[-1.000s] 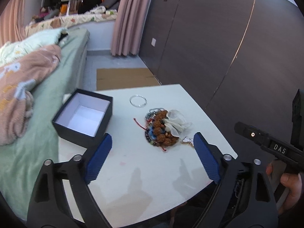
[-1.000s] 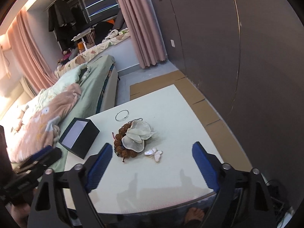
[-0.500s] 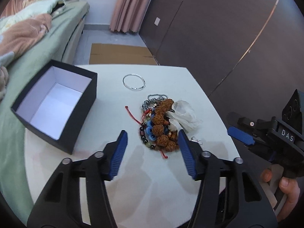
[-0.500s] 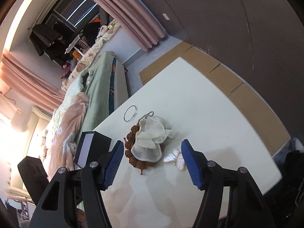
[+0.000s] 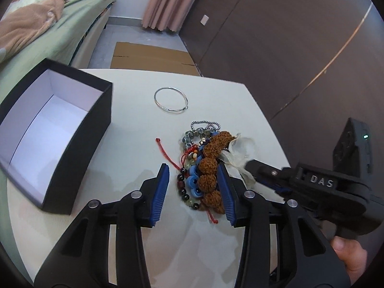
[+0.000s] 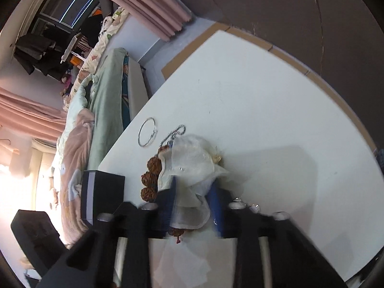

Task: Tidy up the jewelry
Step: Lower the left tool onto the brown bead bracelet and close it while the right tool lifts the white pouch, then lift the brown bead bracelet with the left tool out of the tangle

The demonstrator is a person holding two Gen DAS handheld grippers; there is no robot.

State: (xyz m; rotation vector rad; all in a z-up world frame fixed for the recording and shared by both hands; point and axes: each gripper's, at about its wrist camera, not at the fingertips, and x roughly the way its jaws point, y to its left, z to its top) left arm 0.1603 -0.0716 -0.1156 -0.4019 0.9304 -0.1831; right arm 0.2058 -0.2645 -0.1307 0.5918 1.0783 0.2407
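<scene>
A pile of jewelry lies on the white table: a brown rudraksha bead bracelet, blue and dark bead strands, a silver chain and a cream fabric flower. My left gripper is down at the pile, its jaws partly closed around the brown and blue beads. My right gripper has its jaws close around the fabric flower. A silver bangle lies apart behind the pile. An open black box with a white inside stands at the left.
A green bed runs along the table's left side. A dark wardrobe wall stands to the right. Cardboard lies on the floor beyond the table. A small butterfly piece peeks beside the right gripper.
Both grippers have come down and forward to the pile and their jaws have narrowed, the left around the bead bracelets and the right around the fabric flower.
</scene>
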